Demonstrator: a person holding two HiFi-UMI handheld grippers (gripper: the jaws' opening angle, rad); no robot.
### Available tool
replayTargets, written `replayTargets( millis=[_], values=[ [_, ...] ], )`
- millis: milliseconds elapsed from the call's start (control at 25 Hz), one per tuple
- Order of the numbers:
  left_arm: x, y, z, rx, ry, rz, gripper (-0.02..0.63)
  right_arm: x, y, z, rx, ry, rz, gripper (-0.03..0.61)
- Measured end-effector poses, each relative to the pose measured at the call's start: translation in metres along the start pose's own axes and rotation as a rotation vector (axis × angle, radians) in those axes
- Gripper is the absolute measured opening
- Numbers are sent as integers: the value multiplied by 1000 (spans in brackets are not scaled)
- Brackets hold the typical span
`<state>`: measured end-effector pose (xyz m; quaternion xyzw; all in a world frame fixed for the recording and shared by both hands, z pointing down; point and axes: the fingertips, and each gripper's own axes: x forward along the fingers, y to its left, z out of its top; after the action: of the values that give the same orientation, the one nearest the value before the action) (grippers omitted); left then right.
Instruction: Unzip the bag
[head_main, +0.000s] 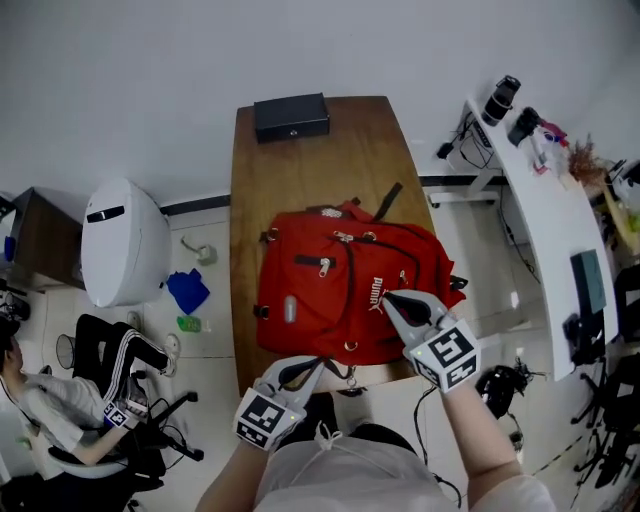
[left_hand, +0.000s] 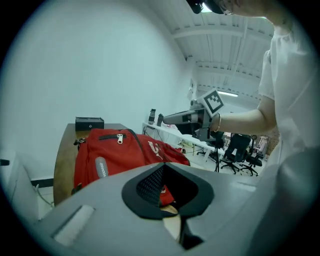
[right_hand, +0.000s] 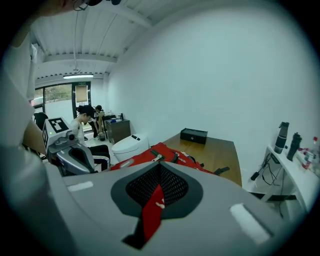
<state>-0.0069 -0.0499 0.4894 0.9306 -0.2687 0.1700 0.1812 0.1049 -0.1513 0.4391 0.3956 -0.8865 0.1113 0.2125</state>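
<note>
A red backpack (head_main: 340, 290) lies flat on the wooden table (head_main: 300, 170), with silver zipper pulls (head_main: 324, 266) on its top face. My right gripper (head_main: 392, 300) hovers over the bag's right side by the white logo, jaws together, nothing held. At the bag's near edge, by a dangling strap, my left gripper (head_main: 316, 367) is also shut and empty. The left gripper view shows the backpack (left_hand: 115, 150) beyond the left gripper (left_hand: 167, 192), with the right gripper (left_hand: 187, 118) above it. In the right gripper view, red fabric shows past the right gripper (right_hand: 157, 192).
A black box (head_main: 291, 117) sits at the table's far end. Left of the table stand a white rounded unit (head_main: 122, 240) and a seated person (head_main: 60, 400). A white desk (head_main: 545, 200) with bottles (head_main: 500, 98) and cables runs along the right.
</note>
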Motion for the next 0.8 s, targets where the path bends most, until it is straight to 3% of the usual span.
replayTargets(
  millis=[240, 440, 640, 800],
  values=[
    [-23, -80, 2, 57, -146, 61, 6, -91, 62, -55, -128, 6, 35, 6],
    [-38, -162, -1, 113, -244, 157, 6, -166, 111, -99, -93, -28, 81, 6],
    [-43, -249, -3, 179, -270, 160, 6, -226, 146, -127, -75, -54, 121, 6],
    [-55, -282, -10, 236, -257, 185, 6, -251, 170, -132, -86, -97, 125, 6]
  ],
)
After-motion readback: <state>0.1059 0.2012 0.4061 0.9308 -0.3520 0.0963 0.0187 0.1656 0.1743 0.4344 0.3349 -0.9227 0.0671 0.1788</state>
